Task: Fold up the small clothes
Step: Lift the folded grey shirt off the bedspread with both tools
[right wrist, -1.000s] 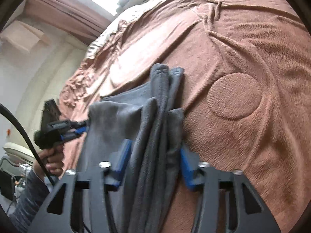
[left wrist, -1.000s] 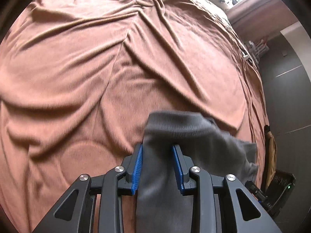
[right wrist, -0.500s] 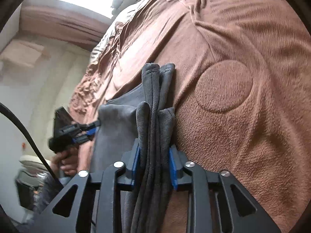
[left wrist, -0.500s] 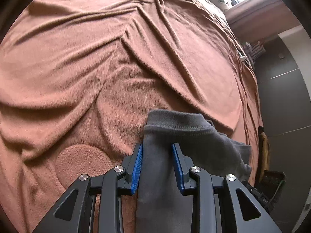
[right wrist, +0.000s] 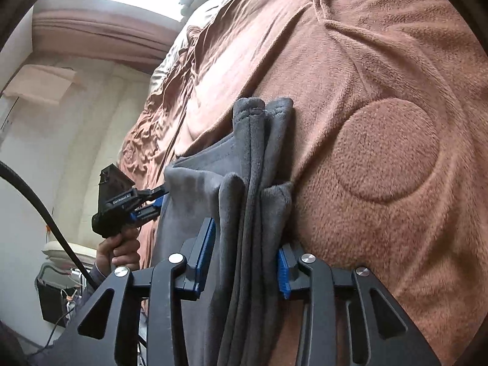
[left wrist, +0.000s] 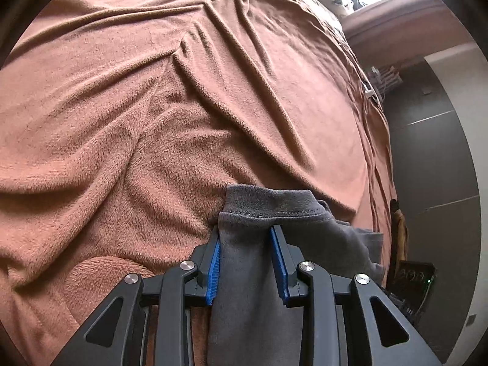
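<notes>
Pinching soft, limp grey garment (left wrist: 262, 213) by its hem: closing left gripper (left wrist: 245, 241) holds; right gripper (right wrist: 245, 244) eases open around bunched folds above brown blanket (left wrist: 152, 122).

Left gripper (left wrist: 245, 259): black frame, blue ribbed pads, silver screws.
Right gripper (right wrist: 245, 254): same build.
Sleeve (right wrist: 91, 277): grey.

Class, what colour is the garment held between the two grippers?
Dark grey garment, plain and unpatterned; it shows best in the right wrist view.
</notes>
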A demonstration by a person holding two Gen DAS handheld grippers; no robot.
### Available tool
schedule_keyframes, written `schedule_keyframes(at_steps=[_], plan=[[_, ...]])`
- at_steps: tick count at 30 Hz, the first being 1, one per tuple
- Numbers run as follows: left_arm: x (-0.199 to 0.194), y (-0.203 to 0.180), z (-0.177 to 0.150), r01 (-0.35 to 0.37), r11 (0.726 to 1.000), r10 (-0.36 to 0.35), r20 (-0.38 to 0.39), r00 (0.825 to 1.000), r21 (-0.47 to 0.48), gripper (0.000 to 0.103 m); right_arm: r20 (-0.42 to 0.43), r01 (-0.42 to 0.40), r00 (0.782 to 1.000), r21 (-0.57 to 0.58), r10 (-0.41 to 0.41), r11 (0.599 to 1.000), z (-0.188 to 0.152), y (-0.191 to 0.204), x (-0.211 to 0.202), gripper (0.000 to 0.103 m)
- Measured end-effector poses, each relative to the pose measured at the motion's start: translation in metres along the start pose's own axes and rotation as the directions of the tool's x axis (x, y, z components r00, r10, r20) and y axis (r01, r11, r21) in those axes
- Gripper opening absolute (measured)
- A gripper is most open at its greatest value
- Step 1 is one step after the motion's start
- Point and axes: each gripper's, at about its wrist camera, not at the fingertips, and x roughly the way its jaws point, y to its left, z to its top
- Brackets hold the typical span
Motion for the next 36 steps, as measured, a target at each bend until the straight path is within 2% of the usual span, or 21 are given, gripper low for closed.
schedule_keyframes(at_steps=[2,3,4,6,9,12,18,27,36], plan=[[0.000,-0.002,-0.001,-0.014,1.000,0.014,0.009,1.000,0.008,0.021,-0.002,0.006,1.000,0.000,-0.006,1.000,0.000,-0.001,0.000,0.027],[-0.002,-0.002,-0.002,-0.016,1.000,0.016,0.014,1.000,0.009,0.015,0.000,0.019,1.000,-0.004,-0.019,1.000,-0.001,-0.001,-0.001,0.019],[-0.003,-0.002,-0.003,-0.013,1.000,0.013,0.021,1.000,0.007,0.011,0.003,0.044,0.999,-0.011,-0.044,0.999,0.000,0.000,0.000,0.017],[-0.009,-0.006,-0.005,-0.012,1.000,0.011,0.043,0.999,0.023,0.009,0.016,0.074,0.997,-0.035,-0.073,0.997,-0.001,0.008,-0.001,0.015],[-0.022,-0.016,-0.009,-0.022,0.998,0.017,0.075,0.997,0.065,0.008,0.046,0.108,0.993,-0.082,-0.104,0.991,-0.005,0.028,-0.008,0.014],[-0.037,-0.024,-0.012,-0.009,0.997,0.001,0.101,0.995,0.079,0.008,0.075,0.114,0.991,-0.094,-0.107,0.989,-0.008,0.043,-0.014,0.014],[-0.074,-0.042,-0.026,0.022,0.992,-0.041,0.156,0.987,0.122,0.008,0.141,0.180,0.978,-0.180,-0.156,0.967,-0.028,0.079,-0.027,0.014],[-0.135,-0.064,-0.059,0.073,0.984,-0.111,0.235,0.966,0.165,0.007,0.243,0.227,0.956,-0.255,-0.165,0.940,-0.073,0.121,-0.053,0.013],[-0.189,-0.085,-0.093,0.100,0.973,-0.162,0.304,0.939,0.210,0.007,0.301,0.269,0.939,-0.334,-0.168,0.903,-0.117,0.157,-0.085,0.013]])
